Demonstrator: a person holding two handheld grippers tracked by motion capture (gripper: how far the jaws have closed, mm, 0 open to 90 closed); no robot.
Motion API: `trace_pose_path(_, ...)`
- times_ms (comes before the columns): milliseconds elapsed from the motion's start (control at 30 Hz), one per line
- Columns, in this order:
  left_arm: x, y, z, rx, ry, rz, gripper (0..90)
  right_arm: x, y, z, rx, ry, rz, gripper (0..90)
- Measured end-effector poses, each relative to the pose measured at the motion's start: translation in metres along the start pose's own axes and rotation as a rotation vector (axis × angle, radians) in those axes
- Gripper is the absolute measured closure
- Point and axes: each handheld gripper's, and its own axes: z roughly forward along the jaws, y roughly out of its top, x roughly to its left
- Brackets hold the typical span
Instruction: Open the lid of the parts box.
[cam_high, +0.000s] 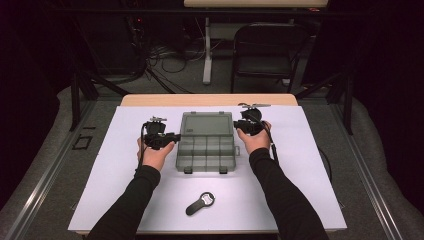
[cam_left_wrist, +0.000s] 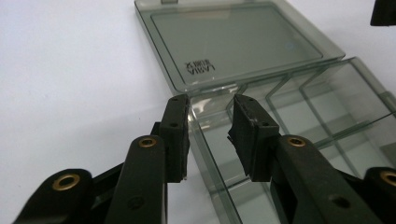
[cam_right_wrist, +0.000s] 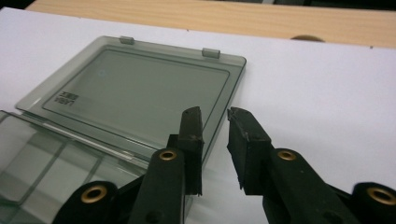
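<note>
The smoky clear compartment box (cam_high: 206, 142) lies open at the middle of the white surface (cam_high: 320, 170), lid flat behind. The left gripper (cam_left_wrist: 211, 133) straddles its near-left wall, fingers (cam_left_wrist: 175, 135) parted, not pressing. The right gripper (cam_right_wrist: 215, 140) hovers over the lid's edge, fingers narrowly apart, empty.

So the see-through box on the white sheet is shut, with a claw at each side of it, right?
Not quite: the see-through box lies open, its lid folded flat behind the compartments, as the high view shows. The left claw and right claw do sit at each side.

Dark lab, tangled floor cables (cam_high: 165, 55), folding chair (cam_high: 265, 47)
</note>
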Motion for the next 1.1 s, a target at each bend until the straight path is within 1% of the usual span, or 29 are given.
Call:
trace_pose_path(33,-0.001,0.001,-0.004,-0.015,-0.004,0.002,65.1,0.001,0.001,-0.005,-0.008,0.011,-0.008,70.3)
trace_pose_path(67,-0.001,0.001,-0.004,-0.015,-0.004,0.002,64.5,0.002,0.002,-0.008,-0.010,0.007,-0.020,68.8)
trace_pose_path(100,-0.001,0.001,-0.006,-0.020,-0.011,0.007,64.5,0.002,0.002,-0.008,-0.010,0.007,-0.020,68.8)
trace_pose_path(133,-0.002,0.001,-0.010,-0.037,-0.015,0.018,61.7,0.005,0.002,-0.015,-0.021,0.003,-0.051,65.6)
trace_pose_path(167,-0.003,0.001,-0.013,-0.044,-0.015,0.033,59.8,0.006,0.002,-0.019,-0.027,0.009,-0.054,64.2)
trace_pose_path(267,-0.005,0.001,-0.022,-0.080,-0.022,0.043,53.0,0.009,0.002,-0.031,-0.051,0.036,-0.056,58.3)
trace_pose_path(300,-0.005,0.001,-0.022,-0.080,-0.022,0.043,50.8,0.010,0.002,-0.035,-0.064,0.048,-0.060,57.2)
trace_pose_path(333,-0.007,0.001,-0.029,-0.104,-0.022,0.063,48.8,0.011,0.001,-0.040,-0.077,0.055,-0.066,56.0)
trace_pose_path(367,-0.007,0.001,-0.029,-0.104,-0.022,0.063,47.0,0.011,0.000,-0.045,-0.092,0.055,-0.077,55.0)
trace_pose_path(433,-0.009,0.000,-0.037,-0.121,-0.031,0.081,44.9,0.013,-0.001,-0.054,-0.106,0.063,-0.079,51.9)
trace_pose_path(500,-0.010,0.000,-0.044,-0.140,-0.044,0.087,43.5,0.014,-0.003,-0.063,-0.129,0.070,-0.086,49.3)
trace_pose_path(533,-0.012,-0.002,-0.052,-0.164,-0.056,0.100,43.4,0.014,-0.004,-0.068,-0.141,0.077,-0.090,48.6)
trace_pose_path(567,-0.013,-0.003,-0.055,-0.174,-0.057,0.108,43.3,0.014,-0.006,-0.073,-0.150,0.081,-0.096,46.9)
trace_pose_path(600,-0.013,-0.003,-0.055,-0.174,-0.057,0.108,42.7,0.015,-0.008,-0.077,-0.155,0.082,-0.111,45.6)
trace_pose_path(633,-0.013,-0.005,-0.062,-0.185,-0.064,0.119,42.7,0.016,-0.009,-0.081,-0.160,0.080,-0.122,44.7)
trace_pose_path(667,-0.013,-0.006,-0.065,-0.190,-0.066,0.122,42.7,0.016,-0.011,-0.085,-0.162,0.077,-0.139,43.0)
trace_pose_path(733,-0.013,-0.007,-0.068,-0.191,-0.067,0.123,42.6,0.018,-0.014,-0.092,-0.162,0.077,-0.152,42.7)
trace_pose_path(767,-0.013,-0.008,-0.070,-0.194,-0.070,0.124,42.6,0.018,-0.014,-0.092,-0.162,0.077,-0.152,42.7)
trace_pose_path(800,-0.013,-0.009,-0.073,-0.201,-0.076,0.122,41.9,0.018,-0.018,-0.100,-0.171,0.079,-0.169,42.4)
trace_pose_path(833,-0.012,-0.010,-0.076,-0.207,-0.079,0.125,41.7,0.019,-0.021,-0.103,-0.182,0.083,-0.174,42.7)
trace_pose_path(867,-0.012,-0.011,-0.078,-0.211,-0.084,0.128,41.7,0.019,-0.021,-0.103,-0.182,0.083,-0.174,42.7)
trace_pose_path(900,-0.012,-0.013,-0.081,-0.212,-0.087,0.130,41.0,0.019,-0.024,-0.106,-0.180,0.093,-0.176,43.2)
trace_pose_path(933,-0.011,-0.015,-0.084,-0.219,-0.098,0.139,40.5,0.019,-0.030,-0.112,-0.184,0.099,-0.184,43.4)
trace_pose_path(967,-0.011,-0.019,-0.088,-0.232,-0.104,0.156,40.2,0.020,-0.034,-0.114,-0.175,0.094,-0.195,43.3)
trace_pose_path(1033,-0.010,-0.021,-0.091,-0.233,-0.109,0.158,40.4,0.021,-0.041,-0.119,-0.179,0.084,-0.220,43.3)
trace_pose_path(1100,-0.010,-0.026,-0.095,-0.241,-0.121,0.158,41.5,0.021,-0.048,-0.124,-0.182,0.082,-0.223,43.3)
